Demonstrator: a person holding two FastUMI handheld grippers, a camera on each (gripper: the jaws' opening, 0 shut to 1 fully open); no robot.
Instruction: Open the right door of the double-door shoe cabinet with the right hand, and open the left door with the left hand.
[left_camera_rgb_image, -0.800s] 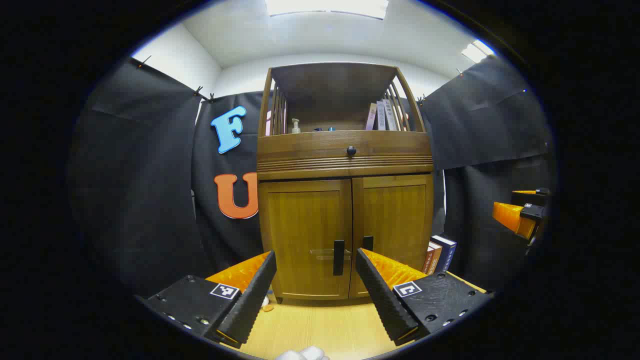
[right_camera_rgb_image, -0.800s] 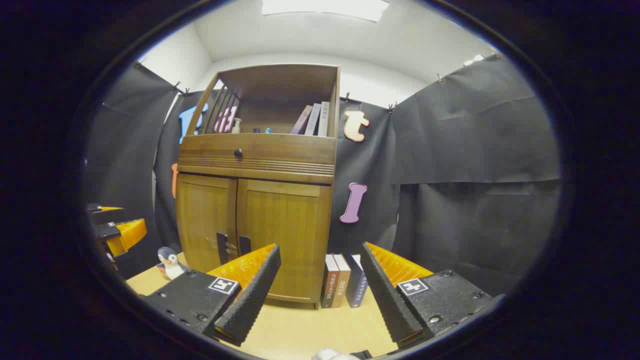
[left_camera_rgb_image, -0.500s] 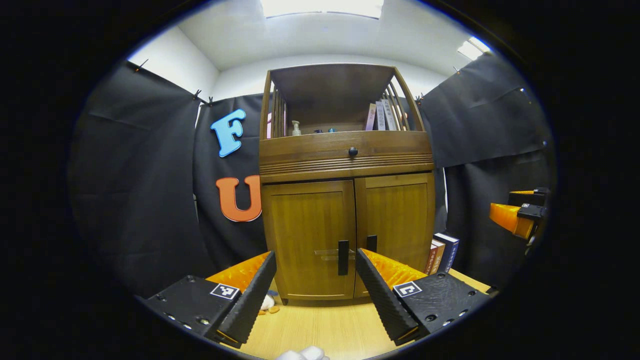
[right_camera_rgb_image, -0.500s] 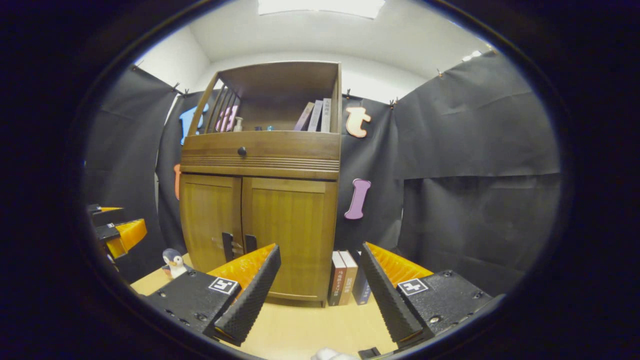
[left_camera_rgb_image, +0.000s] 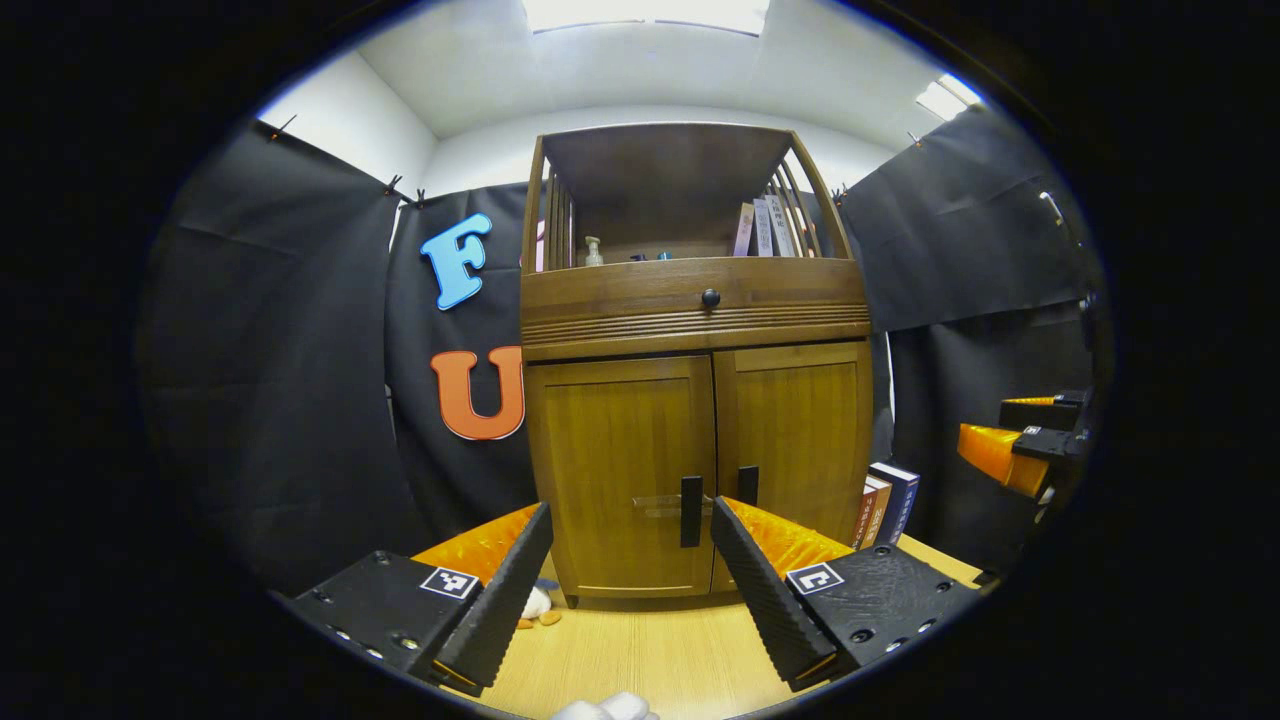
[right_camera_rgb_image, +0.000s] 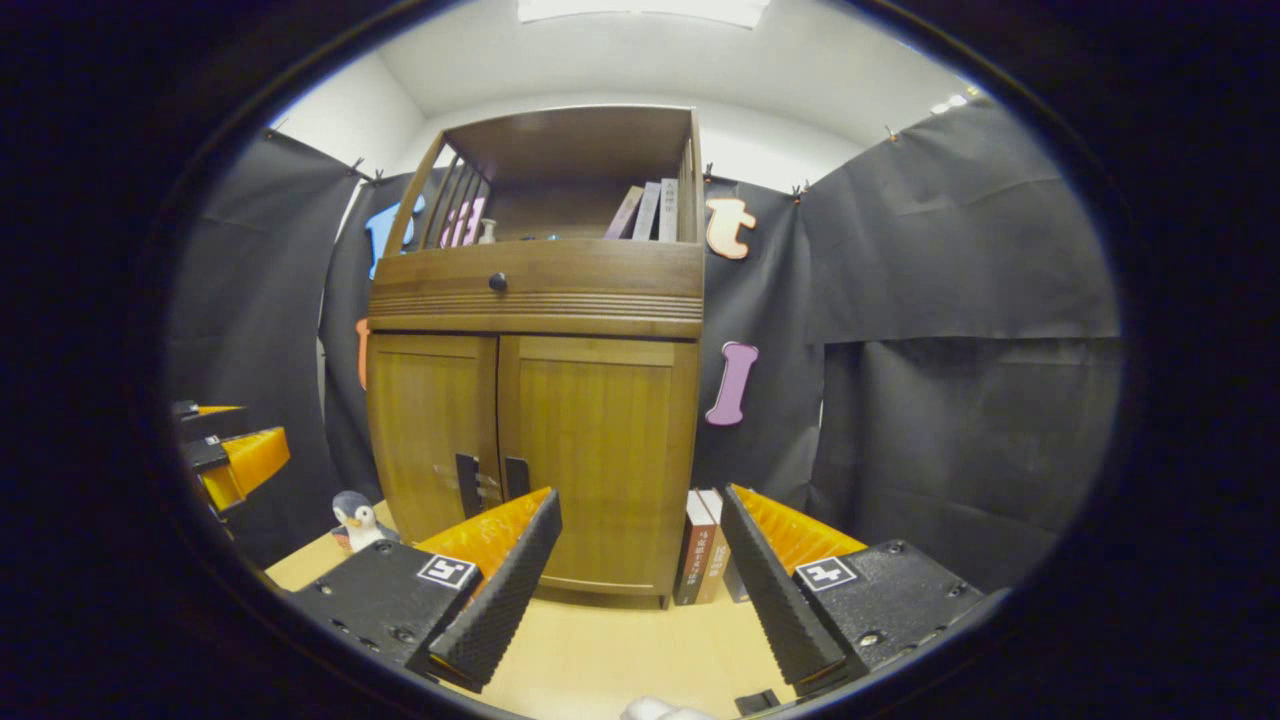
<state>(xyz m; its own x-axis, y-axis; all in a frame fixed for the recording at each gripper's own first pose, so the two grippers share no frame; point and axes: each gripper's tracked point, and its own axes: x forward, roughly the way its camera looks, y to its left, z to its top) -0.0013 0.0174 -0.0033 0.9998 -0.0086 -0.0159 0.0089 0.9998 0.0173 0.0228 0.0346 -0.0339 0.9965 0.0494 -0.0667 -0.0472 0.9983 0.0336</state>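
The shoe cabinet (left_camera_rgb_image: 690, 400) stands on the table (left_camera_rgb_image: 640, 650), both doors shut, and looms larger than a moment ago: both tongs have come closer, so this is still the approach. The left door's handle (left_camera_rgb_image: 690, 511) lies ahead between the wide left tongs (left_camera_rgb_image: 630, 580). The right door's handle (right_camera_rgb_image: 516, 477) sits left of the wide, empty right tongs (right_camera_rgb_image: 640, 580).

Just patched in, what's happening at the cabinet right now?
A person holds two grippers facing the shoe cabinet. Both doors are shut. The left gripper is open, lined up with the left door's handle but short of it. The right gripper is open too, off to the cabinet's right, not touching the right door.
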